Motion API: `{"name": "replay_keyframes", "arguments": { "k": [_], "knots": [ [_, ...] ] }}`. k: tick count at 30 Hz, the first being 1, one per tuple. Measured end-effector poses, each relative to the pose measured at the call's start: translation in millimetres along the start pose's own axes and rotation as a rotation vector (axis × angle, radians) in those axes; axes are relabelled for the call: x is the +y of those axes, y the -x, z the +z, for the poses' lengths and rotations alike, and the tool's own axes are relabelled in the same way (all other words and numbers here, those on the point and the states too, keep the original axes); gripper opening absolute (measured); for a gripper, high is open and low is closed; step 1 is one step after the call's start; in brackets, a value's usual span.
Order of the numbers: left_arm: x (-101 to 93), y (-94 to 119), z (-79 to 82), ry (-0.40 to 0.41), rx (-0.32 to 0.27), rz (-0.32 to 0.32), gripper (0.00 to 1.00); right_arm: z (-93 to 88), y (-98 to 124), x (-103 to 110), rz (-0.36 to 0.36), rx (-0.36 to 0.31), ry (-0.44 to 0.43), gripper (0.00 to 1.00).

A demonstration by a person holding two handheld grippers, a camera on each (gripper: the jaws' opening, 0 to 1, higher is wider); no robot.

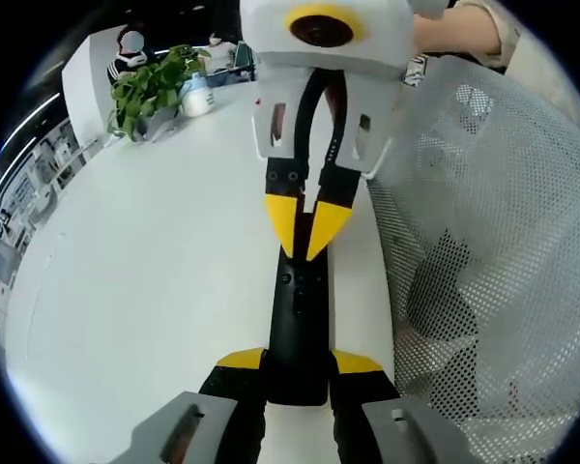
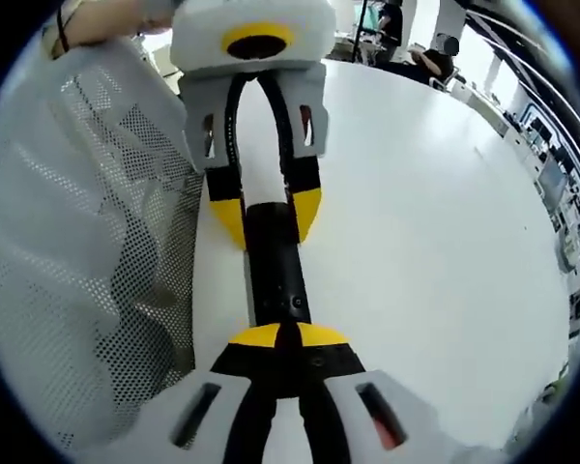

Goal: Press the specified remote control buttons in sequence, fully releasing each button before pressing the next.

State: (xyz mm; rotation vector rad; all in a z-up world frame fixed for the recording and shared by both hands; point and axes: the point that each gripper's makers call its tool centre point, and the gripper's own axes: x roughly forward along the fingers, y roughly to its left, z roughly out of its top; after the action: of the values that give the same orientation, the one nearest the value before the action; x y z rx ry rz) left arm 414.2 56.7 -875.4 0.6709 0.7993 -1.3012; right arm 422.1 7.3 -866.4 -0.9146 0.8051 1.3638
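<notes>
A long black remote control (image 1: 300,319) lies lengthwise on the white table (image 1: 155,271). My left gripper (image 1: 298,362) is shut on the remote's near end, one yellow-tipped jaw on each side. The right gripper (image 1: 304,253) comes in from the far side with its yellow tips together, resting on the remote's button face. In the right gripper view the remote (image 2: 275,271) runs away from my right gripper (image 2: 290,333), whose shut tips touch its top. The left gripper (image 2: 268,217) clamps the far end. The button under the tips is hidden.
A white mesh chair back (image 1: 483,242) (image 2: 77,242) stands close beside the table edge along the remote. A potted plant (image 1: 150,92) and a white bottle (image 1: 195,97) sit at the table's far corner. Seated people (image 2: 435,63) are in the distance.
</notes>
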Motion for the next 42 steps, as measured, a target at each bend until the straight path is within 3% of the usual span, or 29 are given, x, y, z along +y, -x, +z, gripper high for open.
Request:
{"name": "replay_keyframes", "arguments": {
  "k": [2, 5, 8, 11, 16, 24, 30, 39, 42],
  "knots": [
    [-0.1, 0.0, 0.0, 0.000, 0.000, -0.001, 0.25, 0.9, -1.1, 0.9, 0.001, 0.038, 0.030, 0.02],
    [0.0, 0.1, 0.0, 0.001, 0.000, -0.002, 0.25, 0.8, -2.6, -0.6, 0.013, 0.083, 0.001, 0.02],
    [0.0, -0.3, 0.0, 0.000, 0.001, -0.002, 0.25, 0.2, -3.5, 0.3, 0.033, 0.134, 0.050, 0.02],
    [0.2, -0.6, -0.1, 0.000, 0.002, -0.002, 0.25, -0.6, -3.7, -1.2, 0.046, 0.143, 0.015, 0.02],
    [0.4, -0.6, 0.1, 0.002, 0.003, -0.001, 0.25, -2.2, -2.1, -0.8, 0.027, 0.088, -0.034, 0.02],
    [0.3, -0.5, 0.4, 0.004, 0.001, -0.002, 0.25, -2.0, 1.0, -2.6, -0.030, -0.094, -0.202, 0.02],
    [0.0, -0.4, 0.5, 0.010, -0.009, -0.001, 0.25, -1.3, 1.8, 0.7, -0.074, -0.121, -0.170, 0.01],
    [0.2, -0.6, 0.4, 0.013, -0.009, 0.000, 0.25, 1.3, 1.0, 2.0, -0.127, -0.059, -0.069, 0.00],
    [0.2, -0.5, 0.5, 0.013, -0.012, 0.000, 0.25, 4.6, 1.1, 4.3, -0.136, -0.068, -0.031, 0.00]
  ]
}}
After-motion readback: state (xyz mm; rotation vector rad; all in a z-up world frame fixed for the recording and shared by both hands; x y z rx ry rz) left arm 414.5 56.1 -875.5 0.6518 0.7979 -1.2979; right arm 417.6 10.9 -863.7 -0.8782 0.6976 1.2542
